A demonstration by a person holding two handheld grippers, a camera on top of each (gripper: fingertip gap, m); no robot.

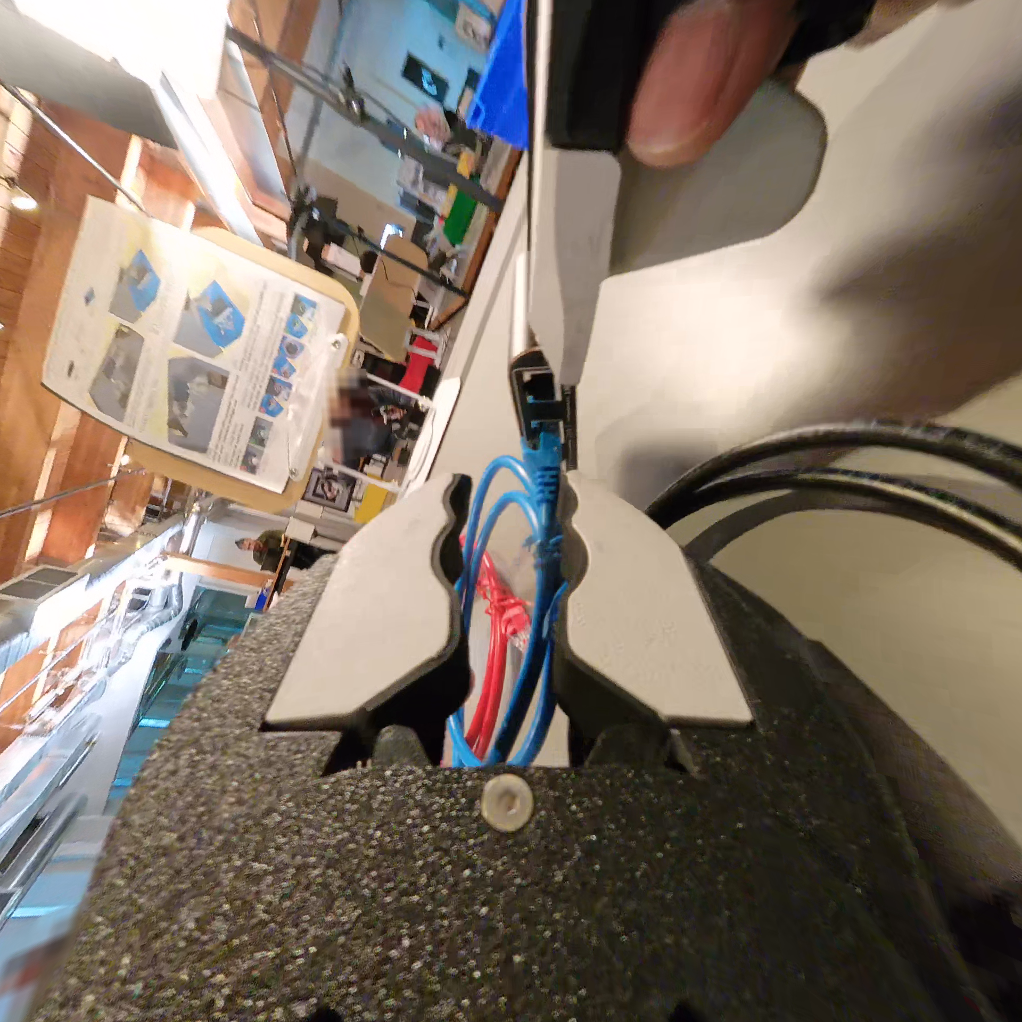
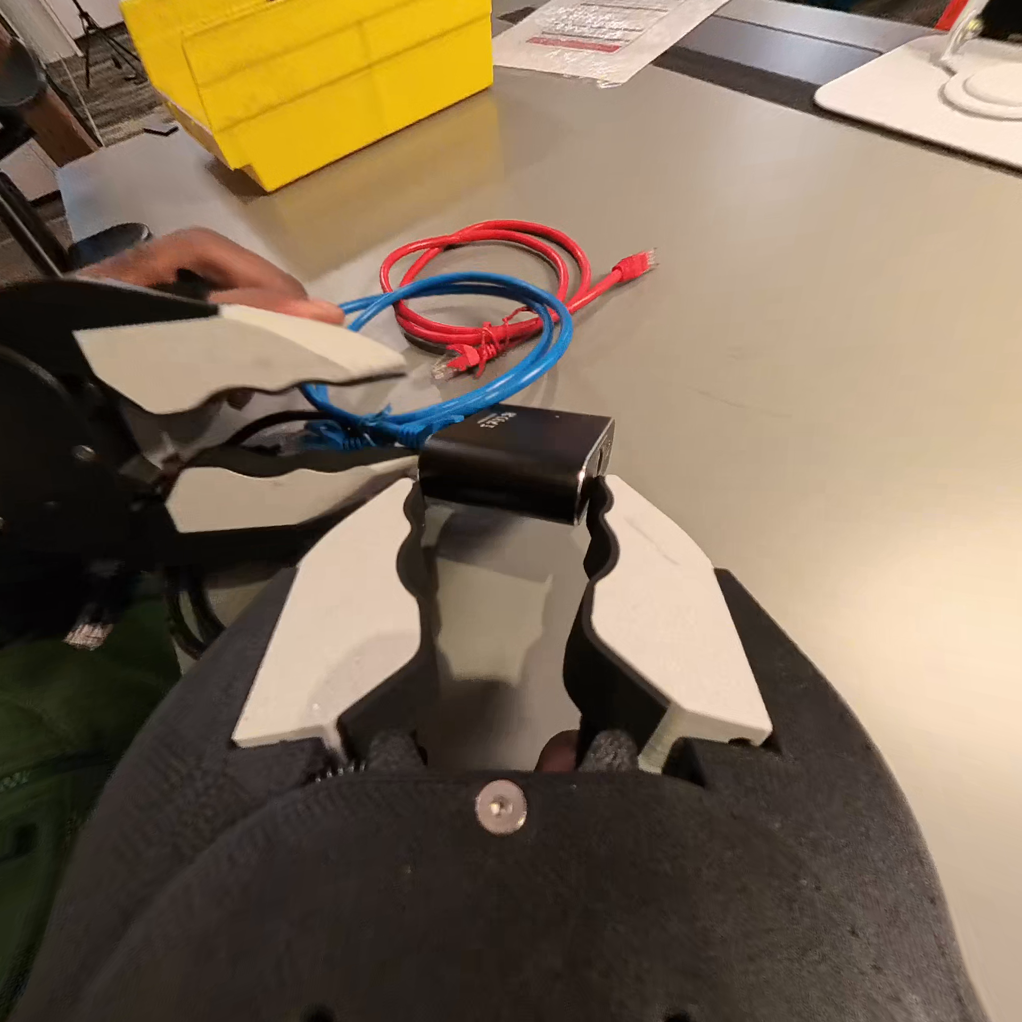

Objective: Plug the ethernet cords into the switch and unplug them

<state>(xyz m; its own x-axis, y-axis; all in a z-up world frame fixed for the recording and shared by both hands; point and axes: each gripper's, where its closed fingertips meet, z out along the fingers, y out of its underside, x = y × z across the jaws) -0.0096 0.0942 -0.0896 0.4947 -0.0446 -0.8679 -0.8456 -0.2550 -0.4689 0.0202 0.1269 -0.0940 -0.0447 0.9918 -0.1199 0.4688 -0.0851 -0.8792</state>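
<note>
My right gripper (image 2: pixel 509 495) is shut on the small black switch (image 2: pixel 514 459), one finger on each end, on the grey table (image 2: pixel 774 332). The blue cord (image 2: pixel 514 343) lies coiled beside it. Its plug (image 1: pixel 543 442) sits in a port on the switch's side (image 1: pixel 533 381). My left gripper (image 1: pixel 514 481) is turned on its side and open around the blue plug's boot, which lies close to one finger. It also shows at the left of the right wrist view (image 2: pixel 403 415). The red cord (image 2: pixel 486 276) lies coiled behind the blue one, both ends loose.
A yellow bin (image 2: pixel 332 83) stands at the back left. A sheet in a clear sleeve (image 2: pixel 597 33) and a white pad (image 2: pixel 912 110) lie at the back right. A black cable (image 1: pixel 829 459) curves beside the left gripper. A hand (image 2: pixel 221 271) holds the left gripper. The gap from one gripper's tips to the other's is roughly 5 cm.
</note>
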